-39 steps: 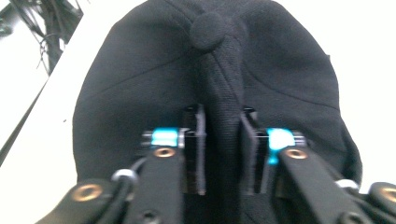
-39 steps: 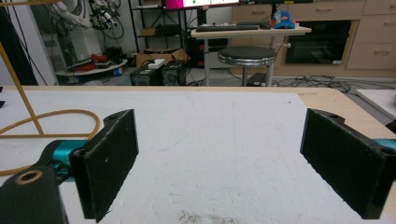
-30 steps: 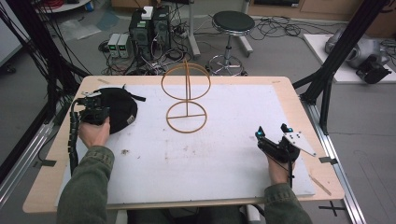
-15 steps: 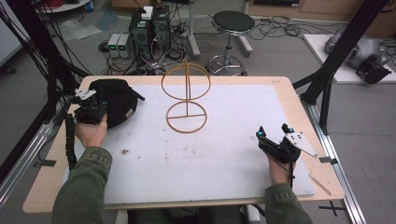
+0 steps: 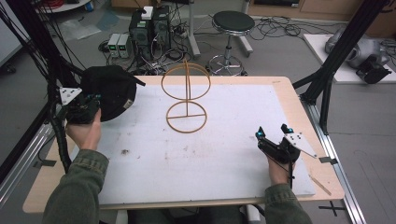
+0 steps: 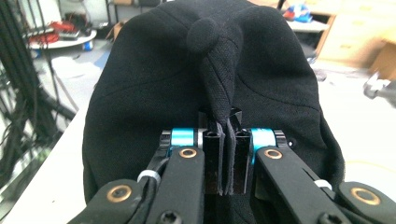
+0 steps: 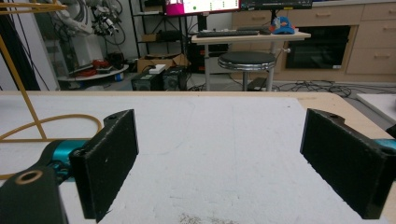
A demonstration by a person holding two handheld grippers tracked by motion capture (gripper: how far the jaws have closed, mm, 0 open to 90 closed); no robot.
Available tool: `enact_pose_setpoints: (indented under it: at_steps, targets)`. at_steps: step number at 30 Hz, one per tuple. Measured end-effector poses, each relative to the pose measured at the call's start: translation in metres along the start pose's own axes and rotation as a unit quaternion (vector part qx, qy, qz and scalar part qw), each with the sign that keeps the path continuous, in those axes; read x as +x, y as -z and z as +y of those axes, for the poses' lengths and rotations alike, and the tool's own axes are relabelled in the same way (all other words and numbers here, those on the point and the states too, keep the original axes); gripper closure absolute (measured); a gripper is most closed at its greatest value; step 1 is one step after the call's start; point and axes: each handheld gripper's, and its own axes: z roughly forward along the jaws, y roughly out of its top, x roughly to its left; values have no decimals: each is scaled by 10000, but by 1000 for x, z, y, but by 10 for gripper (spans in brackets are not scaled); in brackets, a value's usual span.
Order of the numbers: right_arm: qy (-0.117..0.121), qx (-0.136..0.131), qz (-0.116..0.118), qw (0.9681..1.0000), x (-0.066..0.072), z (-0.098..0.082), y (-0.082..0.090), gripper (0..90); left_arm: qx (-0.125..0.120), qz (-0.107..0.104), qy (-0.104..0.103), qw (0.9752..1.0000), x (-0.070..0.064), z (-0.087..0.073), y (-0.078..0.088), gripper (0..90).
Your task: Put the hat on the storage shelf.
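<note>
A person sits at a desk (image 5: 299, 100) topped with a white mat (image 5: 224, 154), a pair of tongs in each hand; the left tongs (image 6: 227, 154) are closed tight on a fold of a black cap (image 6: 154, 93), pinching the cloth just below the button on its crown; in the left gripper view the two jaws stand pressed together with the cloth between them, and the cap's dome spreads wide beyond them. In the high view the left tongs (image 5: 84, 108) are at the far left edge of the desk, gripped by the left hand (image 5: 85, 133), and the cap (image 5: 112, 91) hangs tilted from them, partly over the desk's edge and partly over the mat's corner; whether its lower rim touches the mat I cannot tell. A yellow wire stand (image 5: 187, 100), one ring flat on the mat and another ring upright on a post above it, sits near the middle far side of the desk, well apart from the cap. The right tongs (image 5: 273, 135) rest low near the right front of the mat, held by the right hand (image 5: 278, 165); in the right gripper view their jaws stand wide apart with nothing between them but bare mat, and the stand (image 7: 28, 93) shows at the left.
</note>
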Motion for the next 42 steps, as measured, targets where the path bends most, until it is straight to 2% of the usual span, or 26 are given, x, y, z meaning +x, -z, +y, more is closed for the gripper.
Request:
enact_pose_setpoints:
  at_steps: [5,6,7,9,11,13,14,20,24,29,33,36,42]
  targets:
    - [-25,5,1,10000,1,0,0,106,-290,-134,-37,9995,-8,12,9,873]
    - [-36,2,5,10000,1,0,0,106,-450,-169,-113,9988,-12,18,13,873]
    - [-18,6,5,10000,1,0,0,106,-450,-169,-113,9988,-12,18,13,873]
    - [-9,-5,12,10000,2,0,0,106,-677,-240,-174,9973,-18,28,18,873]
    - [-7,-9,12,10000,2,0,0,106,-739,-262,-178,9968,-20,31,19,873]
    - [-1,-11,-1,10000,1,0,0,106,-960,-326,-191,9947,-25,41,24,873]
    - [-12,-6,3,10000,1,0,0,106,-960,-326,-191,9947,-25,41,24,873]
    - [-64,-19,-2,10000,0,1,1,106,-1367,-457,-207,9894,-34,55,31,873]
    - [-62,-25,12,10000,1,1,1,106,-1423,-538,-194,9882,-38,60,32,873]
    - [-56,-34,27,10000,1,1,1,106,-1413,-706,-68,9874,-43,65,29,872]
    - [-49,-37,23,10000,0,1,0,106,-1438,-873,-107,9857,-56,70,26,872]
    - [-67,-35,18,10000,0,1,0,106,-1471,-938,-106,9846,-61,72,24,872]
    - [-59,-67,19,10000,0,1,1,106,-1445,-1080,-118,9835,-77,75,18,871]
